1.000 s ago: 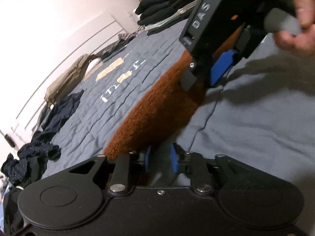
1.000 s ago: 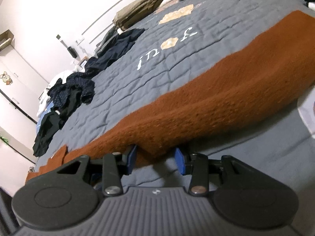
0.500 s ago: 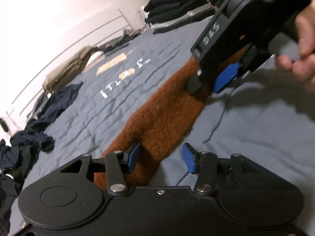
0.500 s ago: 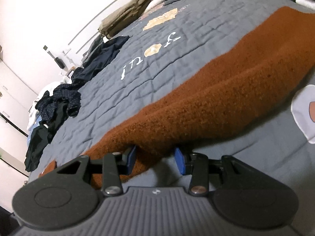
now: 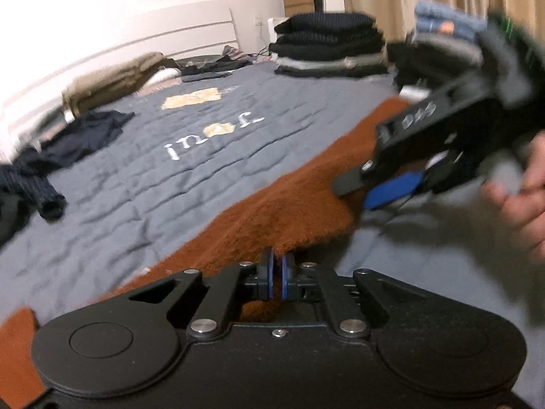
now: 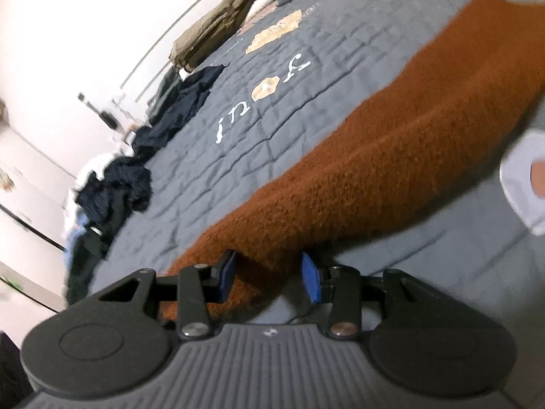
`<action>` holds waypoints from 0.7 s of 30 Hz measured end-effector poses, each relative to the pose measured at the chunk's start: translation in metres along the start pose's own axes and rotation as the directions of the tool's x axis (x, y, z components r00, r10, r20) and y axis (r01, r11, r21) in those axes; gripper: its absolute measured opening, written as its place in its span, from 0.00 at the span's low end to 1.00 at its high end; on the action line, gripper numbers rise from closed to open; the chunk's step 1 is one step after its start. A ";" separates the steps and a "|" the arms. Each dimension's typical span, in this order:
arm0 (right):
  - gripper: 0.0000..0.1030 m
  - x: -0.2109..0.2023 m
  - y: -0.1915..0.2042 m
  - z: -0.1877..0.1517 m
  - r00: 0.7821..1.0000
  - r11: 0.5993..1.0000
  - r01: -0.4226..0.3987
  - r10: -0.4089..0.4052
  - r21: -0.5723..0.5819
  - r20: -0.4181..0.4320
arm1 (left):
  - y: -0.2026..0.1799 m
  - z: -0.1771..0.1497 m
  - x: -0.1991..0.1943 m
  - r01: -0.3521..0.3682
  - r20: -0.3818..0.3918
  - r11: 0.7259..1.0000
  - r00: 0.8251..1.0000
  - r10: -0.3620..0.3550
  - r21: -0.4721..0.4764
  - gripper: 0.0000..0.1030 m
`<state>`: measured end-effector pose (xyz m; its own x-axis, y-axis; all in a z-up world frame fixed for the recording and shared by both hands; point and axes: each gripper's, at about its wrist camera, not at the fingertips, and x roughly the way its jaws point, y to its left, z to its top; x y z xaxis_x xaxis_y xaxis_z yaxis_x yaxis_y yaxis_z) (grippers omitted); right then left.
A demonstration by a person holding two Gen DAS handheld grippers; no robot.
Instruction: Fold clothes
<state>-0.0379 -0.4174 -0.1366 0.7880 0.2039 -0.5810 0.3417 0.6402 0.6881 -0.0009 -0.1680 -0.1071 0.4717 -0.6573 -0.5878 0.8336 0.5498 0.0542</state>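
A fuzzy rust-brown garment lies in a long band across the bed, over a pale grey garment. My left gripper sits at the brown garment's near edge; its blue pads are pressed together with that edge pinched between them. Farther right along the same edge is my right gripper, held by a hand. In the right wrist view its jaws stand partly apart, and a thick fold of brown fabric fills the gap. Shadow shows under the raised edge.
A grey quilt with white lettering covers the bed. Stacks of folded dark clothes stand at the far right. Loose dark clothes and an olive garment lie along the far left. A white printed patch shows at right.
The left jaws widened around the brown edge, then closed on it, and that gripper rose and rolled level. The right gripper kept its hold and barely moved.
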 end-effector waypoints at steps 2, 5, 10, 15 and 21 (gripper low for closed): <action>0.40 -0.004 -0.006 -0.005 0.998 0.997 -0.052 0.054 0.062 -0.026 | -0.003 0.001 -0.013 0.046 -0.003 0.998 0.999 -0.046 -0.048 0.04; 0.42 -0.011 -0.015 -0.020 0.991 0.981 -0.112 0.122 0.157 -0.058 | -0.008 0.001 -0.025 0.106 -0.003 0.985 0.994 -0.108 -0.136 0.04; 0.43 -0.016 -0.033 -0.044 0.977 0.932 -0.157 0.195 0.327 -0.084 | -0.012 -0.010 -0.030 0.104 -0.024 0.966 0.993 -0.113 -0.237 0.04; 0.43 -0.010 -0.037 -0.052 0.978 0.915 -0.167 0.200 0.368 -0.055 | -0.022 -0.027 -0.032 0.073 -0.051 0.953 0.994 -0.092 -0.292 0.04; 0.36 -0.021 -0.043 -0.051 0.985 0.909 -0.172 0.163 0.380 0.055 | -0.019 -0.033 -0.030 0.045 -0.059 0.948 0.996 -0.067 -0.316 0.04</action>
<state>-0.0949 -0.4111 -0.1759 0.8599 0.2649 -0.4364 0.3702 0.2651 0.8903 -0.0400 -0.1414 -0.1174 0.3973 -0.6611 -0.6365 0.7202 0.6544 -0.2302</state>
